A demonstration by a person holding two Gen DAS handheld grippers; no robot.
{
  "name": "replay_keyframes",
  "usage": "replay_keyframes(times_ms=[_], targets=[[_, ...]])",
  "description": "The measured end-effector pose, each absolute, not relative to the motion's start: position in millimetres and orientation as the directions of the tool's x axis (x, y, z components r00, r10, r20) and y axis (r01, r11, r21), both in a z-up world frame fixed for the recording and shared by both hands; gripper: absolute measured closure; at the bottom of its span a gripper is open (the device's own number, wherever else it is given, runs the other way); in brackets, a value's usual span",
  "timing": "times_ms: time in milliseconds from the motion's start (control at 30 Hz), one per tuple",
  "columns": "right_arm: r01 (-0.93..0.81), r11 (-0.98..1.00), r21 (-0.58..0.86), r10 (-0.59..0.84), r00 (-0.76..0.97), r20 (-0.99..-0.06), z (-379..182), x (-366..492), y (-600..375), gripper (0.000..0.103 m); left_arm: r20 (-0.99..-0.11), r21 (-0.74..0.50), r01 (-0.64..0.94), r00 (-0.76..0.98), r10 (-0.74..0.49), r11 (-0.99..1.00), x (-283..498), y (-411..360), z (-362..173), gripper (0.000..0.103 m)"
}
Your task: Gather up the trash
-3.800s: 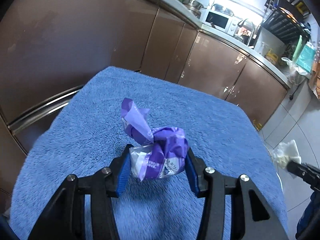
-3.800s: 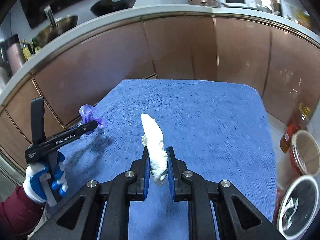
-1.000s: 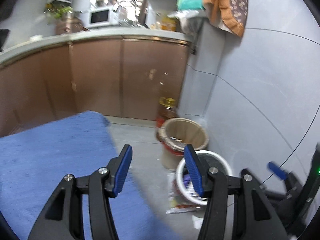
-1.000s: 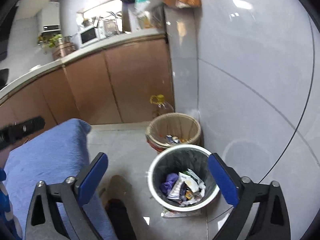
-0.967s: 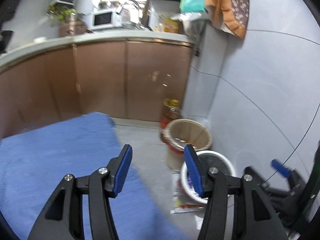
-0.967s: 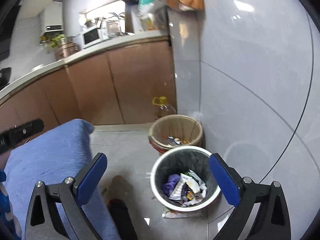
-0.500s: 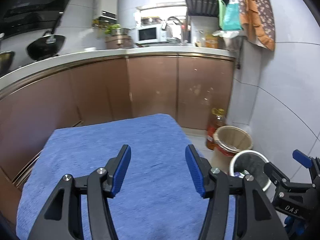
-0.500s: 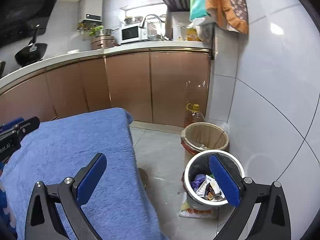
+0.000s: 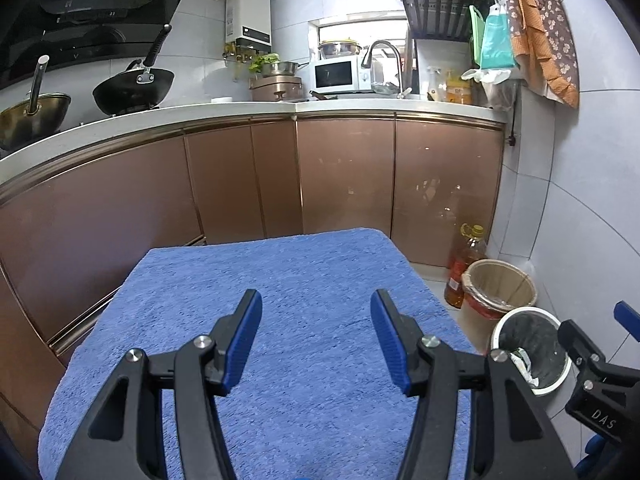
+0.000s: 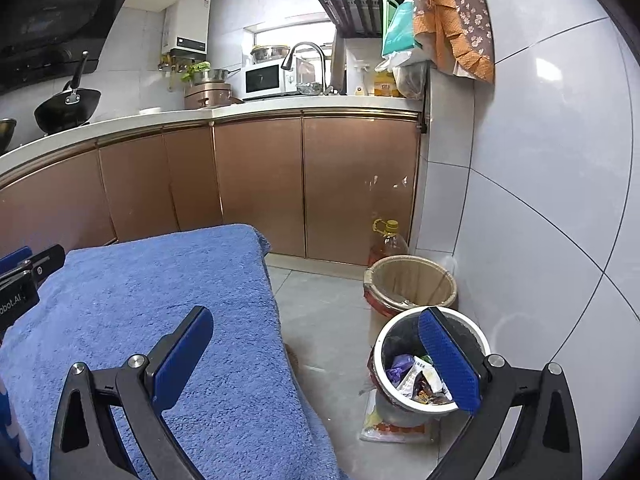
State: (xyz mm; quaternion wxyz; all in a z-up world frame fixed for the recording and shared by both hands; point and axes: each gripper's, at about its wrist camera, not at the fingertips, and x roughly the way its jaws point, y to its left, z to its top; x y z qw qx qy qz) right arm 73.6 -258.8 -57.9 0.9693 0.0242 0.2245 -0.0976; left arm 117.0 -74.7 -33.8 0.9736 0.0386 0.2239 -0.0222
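Note:
A white-rimmed trash bin stands on the floor by the wall, holding a purple wrapper and other crumpled packets. It also shows in the left wrist view. My left gripper is open and empty above the blue towel. My right gripper is wide open and empty, over the towel's right edge, with the bin behind its right finger. No trash lies on the towel.
A tan lined basket and an oil bottle stand behind the bin. A flat packet lies on the floor under the bin. Brown kitchen cabinets run behind the towel. A grey tiled wall is at the right.
Both grippers held trash 3.8 s ago and are now empty. The purple wrapper lies in the bin. Both views have swung left and back from the bin toward the towel.

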Motion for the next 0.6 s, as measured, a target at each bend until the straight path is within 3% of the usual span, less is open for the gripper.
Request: replay_keyframes(times_ms=[600], targets=[[0.252,0.968,0.016,-0.227,0.895,-0.385,-49.4,57.4,-261.7,0.0,-0.374,0.106,0.004,0.927,0.036,0.994,104.9,-88.3,-26.3,0.048]])
